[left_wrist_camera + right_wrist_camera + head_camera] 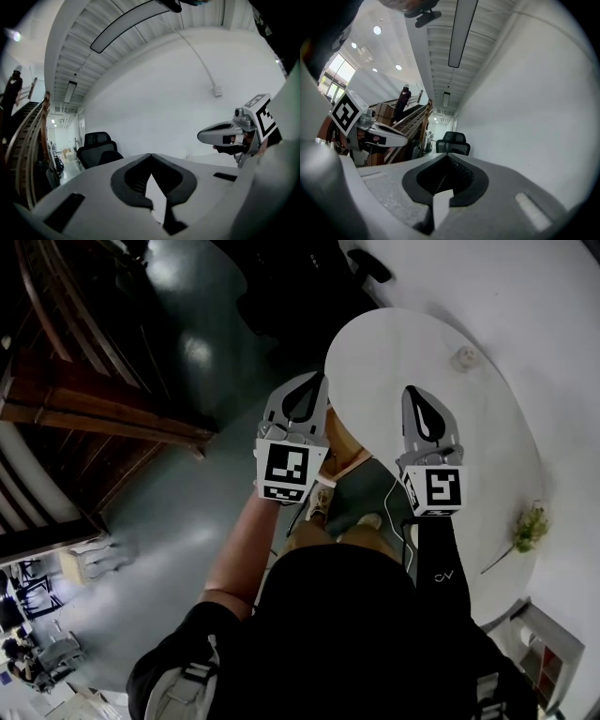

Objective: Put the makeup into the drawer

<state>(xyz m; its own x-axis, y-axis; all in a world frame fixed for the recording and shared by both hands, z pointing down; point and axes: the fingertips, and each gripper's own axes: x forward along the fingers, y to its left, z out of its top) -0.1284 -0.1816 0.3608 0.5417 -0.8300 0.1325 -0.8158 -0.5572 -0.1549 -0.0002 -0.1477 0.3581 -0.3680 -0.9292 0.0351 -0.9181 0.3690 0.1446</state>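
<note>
Both of your tools are empty. The left tool (151, 155) has its jaws pressed together to a point with nothing between them, and the right tool (447, 157) is shut the same way. You hold them side by side and roughly level in the air, close to the near edge of the white table (487, 427), pointing across it towards the far wall.

No view shows the makeup or the drawer, so the first risk is that you move off blind. The head view looks down at your own body and only part of the table. If you swing round to search, a tool could clip the table edge, or the two tools could knock together, since they hang near each other.

The second risk is the shut jaws. If you reach for anything like this, you probably push it away rather than grasp it, so spread the jaws before you close in.

A small round thing (466, 357) lies far out on the table and a dry sprig (530, 526) lies at its right edge. I cannot tell what the round thing is, so do not take it for the makeup without a closer look
</note>
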